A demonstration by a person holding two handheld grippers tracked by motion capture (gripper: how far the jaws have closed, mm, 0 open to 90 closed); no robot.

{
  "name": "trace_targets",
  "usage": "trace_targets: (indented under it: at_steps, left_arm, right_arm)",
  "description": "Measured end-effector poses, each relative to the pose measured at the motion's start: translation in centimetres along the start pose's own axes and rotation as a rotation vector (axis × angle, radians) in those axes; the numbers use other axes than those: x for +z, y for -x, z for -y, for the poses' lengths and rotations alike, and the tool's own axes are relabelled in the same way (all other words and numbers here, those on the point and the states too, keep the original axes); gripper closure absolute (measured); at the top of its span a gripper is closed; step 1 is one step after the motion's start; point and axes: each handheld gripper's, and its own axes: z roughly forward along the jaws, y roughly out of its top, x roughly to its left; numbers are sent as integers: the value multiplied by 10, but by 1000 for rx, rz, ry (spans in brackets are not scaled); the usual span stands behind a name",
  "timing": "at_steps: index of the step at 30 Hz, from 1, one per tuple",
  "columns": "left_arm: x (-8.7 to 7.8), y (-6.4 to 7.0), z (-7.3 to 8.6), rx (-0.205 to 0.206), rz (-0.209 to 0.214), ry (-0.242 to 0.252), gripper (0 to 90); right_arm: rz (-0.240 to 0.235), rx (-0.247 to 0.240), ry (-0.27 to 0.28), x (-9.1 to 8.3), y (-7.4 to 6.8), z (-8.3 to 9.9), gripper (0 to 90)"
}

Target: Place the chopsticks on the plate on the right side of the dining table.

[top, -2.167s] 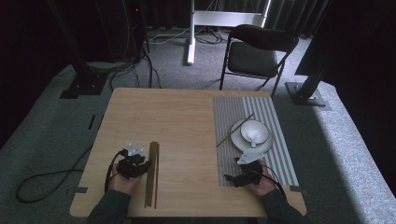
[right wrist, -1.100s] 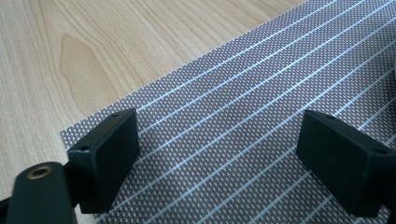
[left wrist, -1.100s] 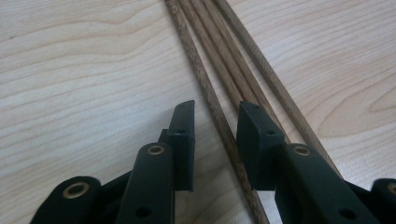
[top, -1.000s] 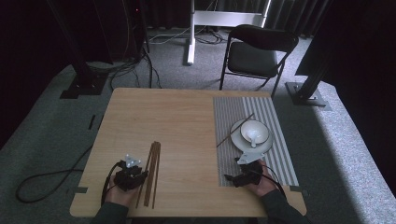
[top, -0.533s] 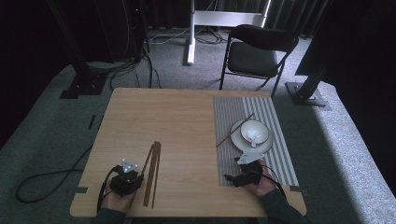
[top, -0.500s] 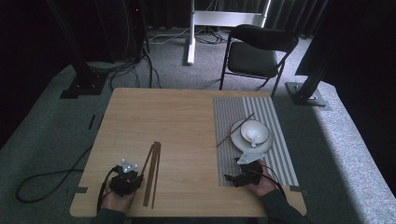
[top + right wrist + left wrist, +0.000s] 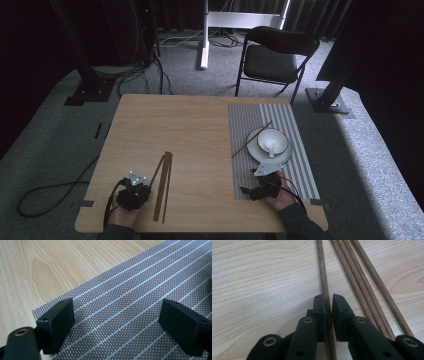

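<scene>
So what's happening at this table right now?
A person sits at a wooden table with a hand-held gripper in each hand. The left gripper has its jaws nearly closed around one chopstick lying on the wood, beside a few more chopsticks. The right gripper rests with its jaws wide open over a striped placemat, holding nothing. On that mat stand a plate with a bowl and a spoon, plus another chopstick.
</scene>
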Motion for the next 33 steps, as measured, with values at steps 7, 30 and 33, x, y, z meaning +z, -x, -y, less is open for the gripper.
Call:
trace_targets:
  at_steps: [7, 30, 33]
  left_arm:
    - [0, -1, 0, -12, 3, 4, 839]
    - [3, -8, -9, -32, -13, 24, 843]
    - [1, -10, -11, -32, -18, 33, 843]
  right_arm:
    - [0, 0, 0, 0, 0, 0, 124]
    - [0, 0, 0, 0, 0, 0, 124]
    - [0, 0, 0, 0, 0, 0, 124]
